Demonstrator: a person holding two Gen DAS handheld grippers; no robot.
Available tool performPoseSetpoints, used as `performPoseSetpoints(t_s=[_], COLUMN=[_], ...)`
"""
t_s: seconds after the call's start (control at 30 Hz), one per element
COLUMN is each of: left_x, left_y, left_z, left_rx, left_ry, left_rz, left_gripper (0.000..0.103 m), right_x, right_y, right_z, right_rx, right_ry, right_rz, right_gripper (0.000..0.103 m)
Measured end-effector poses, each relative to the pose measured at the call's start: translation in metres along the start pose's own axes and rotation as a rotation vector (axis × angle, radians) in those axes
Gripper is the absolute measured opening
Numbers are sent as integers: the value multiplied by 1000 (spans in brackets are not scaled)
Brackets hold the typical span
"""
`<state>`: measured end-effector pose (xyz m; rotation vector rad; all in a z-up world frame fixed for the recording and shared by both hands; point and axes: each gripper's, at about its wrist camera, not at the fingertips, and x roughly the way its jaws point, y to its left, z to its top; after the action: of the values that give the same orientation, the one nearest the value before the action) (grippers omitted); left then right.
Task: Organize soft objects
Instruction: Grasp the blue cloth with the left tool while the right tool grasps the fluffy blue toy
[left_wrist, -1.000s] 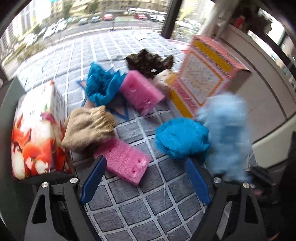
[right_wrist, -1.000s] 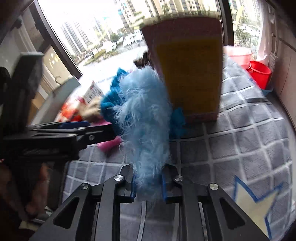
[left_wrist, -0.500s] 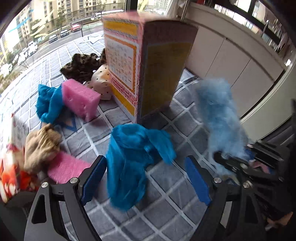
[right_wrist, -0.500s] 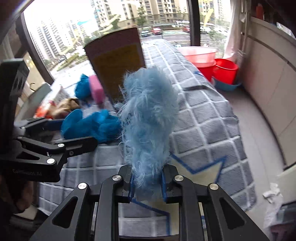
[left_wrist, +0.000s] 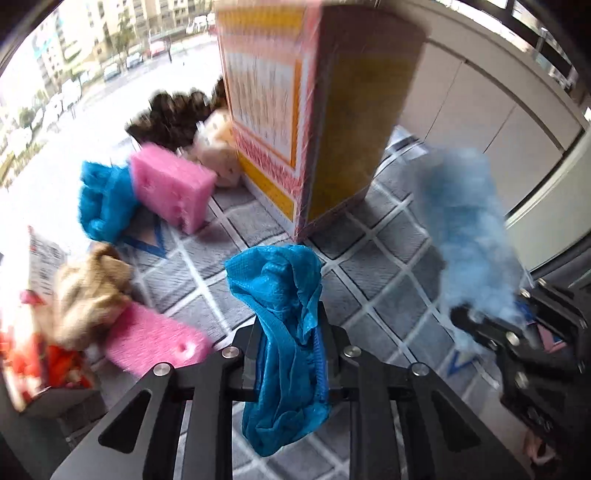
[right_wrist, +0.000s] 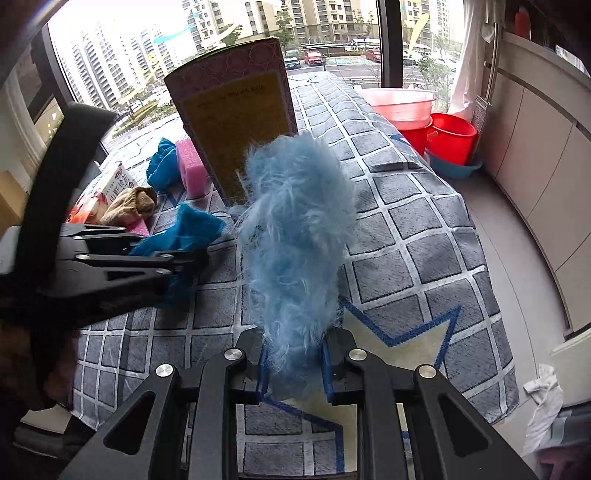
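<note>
Between the fingers of the left gripper (left_wrist: 288, 360) hangs a crumpled bright-blue mesh cloth (left_wrist: 282, 332), pinched at mid-length; its upper end stands above the jaws and its lower end droops below them, clear of the grey checked tablecloth (left_wrist: 376, 266). The right gripper (right_wrist: 295, 363) is clamped on the base of a pale-blue fluffy fur piece (right_wrist: 295, 236), which rises upright above its fingers; from the left wrist view the same piece appears blurred at right.

Just beyond both held items stands a tall pink-and-yellow printed cardboard box (left_wrist: 295, 110), upright on the cloth. Left of that box lie a pink sponge block (left_wrist: 170, 188), touching a second crumpled blue mesh cloth (left_wrist: 103, 203), with a dark brown furry item (left_wrist: 173, 114) and a cream dotted soft item (left_wrist: 218, 155) behind. Nearer on the left, a beige knitted cloth (left_wrist: 88, 291) rests against a second pink sponge block (left_wrist: 155, 343), beside a red-printed carton (left_wrist: 33, 332).

Off the table edge in the right wrist view sit a pink plastic basin (right_wrist: 399, 103) and a red bucket (right_wrist: 450, 136) on the floor.
</note>
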<state>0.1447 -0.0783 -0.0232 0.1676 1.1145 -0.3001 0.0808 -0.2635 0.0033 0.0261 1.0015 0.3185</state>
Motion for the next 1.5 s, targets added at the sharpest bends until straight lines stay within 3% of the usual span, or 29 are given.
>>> performPoseSetpoints(t_s=[0.17, 0.3, 0.33, 0.37, 0.4, 0.6, 0.63, 0.67, 0.7, 0.8, 0.93, 1.0, 1.03, 1.23, 1.5], left_x=[-38, -31, -28, -26, -22, -31, -35, -38, -41, -41, -40, -35, -33, -35, -44], left_y=[12, 40, 45, 54, 59, 56, 58, 58, 58, 75, 78, 70, 66, 60, 53], left_z=[-34, -69, -77, -87, -92, -103, -104, -106, -110, -113, -114, -113, -112, -117, -127], left_rx=[-60, -170, -192, -208, -229, -252, -261, -270, -280, -298, -279, -258, -250, -274, -273], left_ry=[-25, 32, 48, 59, 69, 25, 23, 19, 14, 26, 12, 3, -1, -34, -53], left_rz=[-42, 27, 41, 52, 72, 86, 77, 73, 63, 48, 62, 80, 88, 65, 62], left_gripper=[23, 23, 23, 23, 24, 28, 28, 29, 29, 29, 29, 28, 28, 28, 28], right_x=[-4, 0, 4, 6, 6, -2, -3, -3, -4, 1, 26, 36, 42, 34, 20], right_y=[8, 26, 31, 34, 36, 41, 41, 41, 42, 47, 61, 66, 68, 64, 59], right_z=[0, -3, -5, -5, -6, 1, 4, 6, 9, 19, 18, 13, 11, 5, 1], right_rx=[-25, -89, -100, -105, -109, -115, -110, -109, -112, -122, -164, -162, -159, -120, -79], right_ry=[-11, 11, 23, 27, 21, 5, 9, 7, -1, 3, 87, 110, 131, 105, 95], right_rz=[18, 34, 38, 40, 40, 21, 10, -4, -15, -11, -32, 10, 8, 38, 2], right_gripper=[22, 24, 35, 54, 59, 60, 66, 80, 83, 83, 82, 56, 35, 28, 28])
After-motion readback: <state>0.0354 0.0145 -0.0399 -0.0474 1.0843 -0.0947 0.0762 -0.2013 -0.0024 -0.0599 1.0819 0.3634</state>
